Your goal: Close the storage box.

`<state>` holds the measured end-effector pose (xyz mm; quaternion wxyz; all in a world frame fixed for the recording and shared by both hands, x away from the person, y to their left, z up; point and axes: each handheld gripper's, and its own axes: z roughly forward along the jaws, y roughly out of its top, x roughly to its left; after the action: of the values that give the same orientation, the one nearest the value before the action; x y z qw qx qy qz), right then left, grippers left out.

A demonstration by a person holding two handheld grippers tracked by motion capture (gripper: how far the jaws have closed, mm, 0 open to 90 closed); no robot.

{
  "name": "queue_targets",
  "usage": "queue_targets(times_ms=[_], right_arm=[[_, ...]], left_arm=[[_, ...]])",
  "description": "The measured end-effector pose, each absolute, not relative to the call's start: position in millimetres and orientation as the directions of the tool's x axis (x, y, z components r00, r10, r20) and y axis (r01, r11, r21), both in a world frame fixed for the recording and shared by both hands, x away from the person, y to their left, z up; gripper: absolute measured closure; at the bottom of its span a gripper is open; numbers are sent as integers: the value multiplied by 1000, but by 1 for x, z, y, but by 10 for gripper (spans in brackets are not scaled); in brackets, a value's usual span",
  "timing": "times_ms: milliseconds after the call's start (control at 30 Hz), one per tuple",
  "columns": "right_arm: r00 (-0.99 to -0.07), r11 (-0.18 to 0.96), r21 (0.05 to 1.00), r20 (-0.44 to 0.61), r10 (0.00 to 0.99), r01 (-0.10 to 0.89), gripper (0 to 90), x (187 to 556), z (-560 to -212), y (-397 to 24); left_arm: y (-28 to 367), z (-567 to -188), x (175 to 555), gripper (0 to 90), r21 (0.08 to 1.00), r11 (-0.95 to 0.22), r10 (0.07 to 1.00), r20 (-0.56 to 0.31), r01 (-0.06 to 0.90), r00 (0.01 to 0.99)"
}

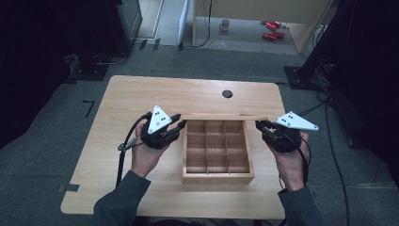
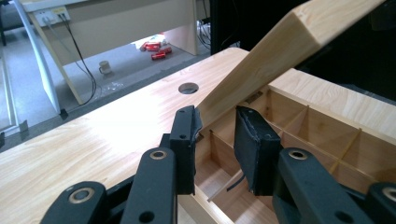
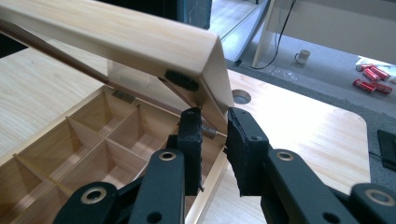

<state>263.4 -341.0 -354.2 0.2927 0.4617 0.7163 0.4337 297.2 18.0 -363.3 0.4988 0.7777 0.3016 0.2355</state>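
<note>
A: From the high view, what is in hand?

B: A wooden box (image 1: 217,153) with a grid of compartments sits on the surface (image 1: 127,94), its lid (image 1: 221,117) raised at the far side and seen edge-on. The left hand-held gripper (image 1: 178,123) is at the lid's left end, the right hand-held gripper (image 1: 260,125) at its right end. A hand (image 1: 146,153) holds each tool from below.

A: And the left gripper view?

B: The lid (image 2: 275,56) slopes up and away over the open box (image 2: 299,126). Its lower corner sits between the two black pads (image 2: 254,140); the left hand-held gripper (image 2: 217,133) is clenched on that lid edge. A round hole (image 2: 188,87) in the surface lies beyond.

A: The right gripper view?

B: Much the same from the other end. The lid (image 3: 116,35) tilts over the compartments of the box (image 3: 84,135), with a small dark pad (image 3: 182,80) on its underside near the corner. That corner comes down between the pads (image 3: 240,144), and the right hand-held gripper (image 3: 214,135) is grasping the lid there. A hinge (image 3: 122,96) shows on the far wall of the box. On the floor behind stand a mug (image 3: 302,56) and some red cans (image 3: 371,79).
</note>
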Motion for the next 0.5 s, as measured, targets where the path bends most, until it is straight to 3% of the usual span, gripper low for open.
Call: queue_targets(times_ms=[500], right_arm=[[-430,188,906,-6,903,380,635,232,-347,-339]], left_arm=[[18,-375,290,673,912,-327,691,50,250,721]])
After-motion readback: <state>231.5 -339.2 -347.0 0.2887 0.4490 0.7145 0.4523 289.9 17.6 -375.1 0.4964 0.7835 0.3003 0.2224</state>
